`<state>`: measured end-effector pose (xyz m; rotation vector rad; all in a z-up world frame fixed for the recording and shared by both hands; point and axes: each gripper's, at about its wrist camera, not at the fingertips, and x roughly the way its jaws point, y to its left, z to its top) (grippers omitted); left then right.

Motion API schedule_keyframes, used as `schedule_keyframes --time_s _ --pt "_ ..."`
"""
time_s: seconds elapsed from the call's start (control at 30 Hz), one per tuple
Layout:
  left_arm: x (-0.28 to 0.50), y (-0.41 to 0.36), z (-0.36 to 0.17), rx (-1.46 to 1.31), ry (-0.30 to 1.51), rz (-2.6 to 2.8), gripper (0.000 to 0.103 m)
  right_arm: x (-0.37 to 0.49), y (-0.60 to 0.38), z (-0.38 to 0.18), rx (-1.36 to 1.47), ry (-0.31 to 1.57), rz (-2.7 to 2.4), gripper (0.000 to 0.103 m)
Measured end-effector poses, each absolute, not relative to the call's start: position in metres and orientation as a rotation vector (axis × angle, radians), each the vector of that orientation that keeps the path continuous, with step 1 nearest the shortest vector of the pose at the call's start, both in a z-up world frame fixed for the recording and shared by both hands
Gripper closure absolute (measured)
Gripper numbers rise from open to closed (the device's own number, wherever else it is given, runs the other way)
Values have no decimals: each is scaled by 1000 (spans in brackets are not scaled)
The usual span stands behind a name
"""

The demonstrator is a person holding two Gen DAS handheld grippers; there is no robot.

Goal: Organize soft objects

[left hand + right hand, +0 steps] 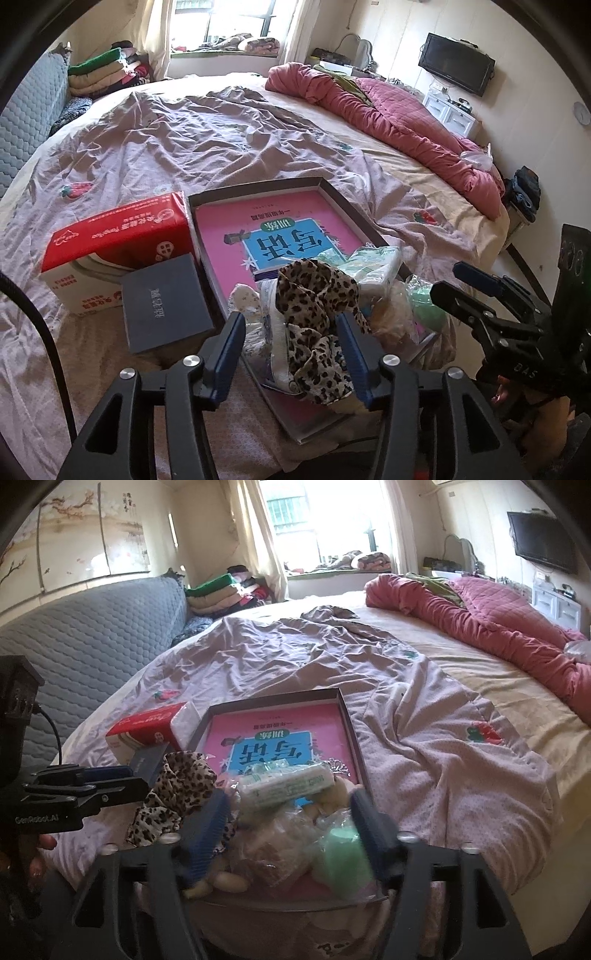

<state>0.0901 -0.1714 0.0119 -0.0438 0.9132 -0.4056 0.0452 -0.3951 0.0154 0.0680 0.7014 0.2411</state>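
Scarf: leopard-print brown-and-cream crumpled fabric scarf [314, 325], heaped at 6 o'clock of the shallow grey cardboard tray [258, 188].
Handling: likely light, limp, draping; pinch a bunched fold near its top.
Left gripper [291, 354]: jaws apart, flanking the scarf, seemingly not pressing.
Right gripper [291, 823]: jaws apart over crinkly bagged items at the tray's 5 o'clock.
Neighbours: red-and-white tissue box [118, 251] at 9 o'clock.

Blown-out daylight from window [236, 18], dim foreground, fisheye-bent dark corners, slight blur
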Motion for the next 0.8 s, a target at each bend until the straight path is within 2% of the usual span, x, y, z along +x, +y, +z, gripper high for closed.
schedule_keyframes --time_s 0.8 --pt "66 -118 47 -105 842 -279 29 25 -346 57 -12 653 236 27"
